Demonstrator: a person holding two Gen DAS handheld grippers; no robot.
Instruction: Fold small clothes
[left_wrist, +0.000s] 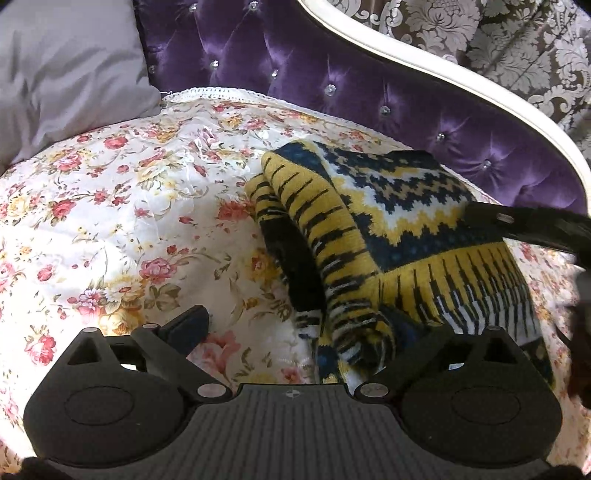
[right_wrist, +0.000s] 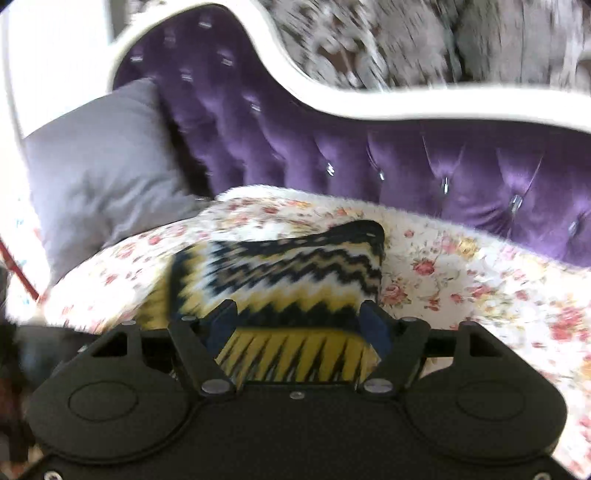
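A knitted sweater (left_wrist: 406, 206) in yellow, navy and white zigzags lies folded on the floral bedspread (left_wrist: 129, 221), with a striped sleeve rolled along its left edge. My left gripper (left_wrist: 314, 323) is open wide at the sweater's near left corner, and nothing is clamped between its fingers. One black finger (left_wrist: 524, 225) of the right gripper reaches over the sweater's right side. In the blurred right wrist view, my right gripper (right_wrist: 297, 317) stands open with the sweater (right_wrist: 295, 258) and its yellow hem between the spread fingers.
A grey pillow (left_wrist: 66, 74) leans at the left end. The purple tufted backrest (left_wrist: 332, 74) with its white curved frame (left_wrist: 461, 74) runs behind the bedspread. A patterned curtain (left_wrist: 498, 37) hangs beyond it. Bare floral bedspread (right_wrist: 480, 295) lies right of the sweater.
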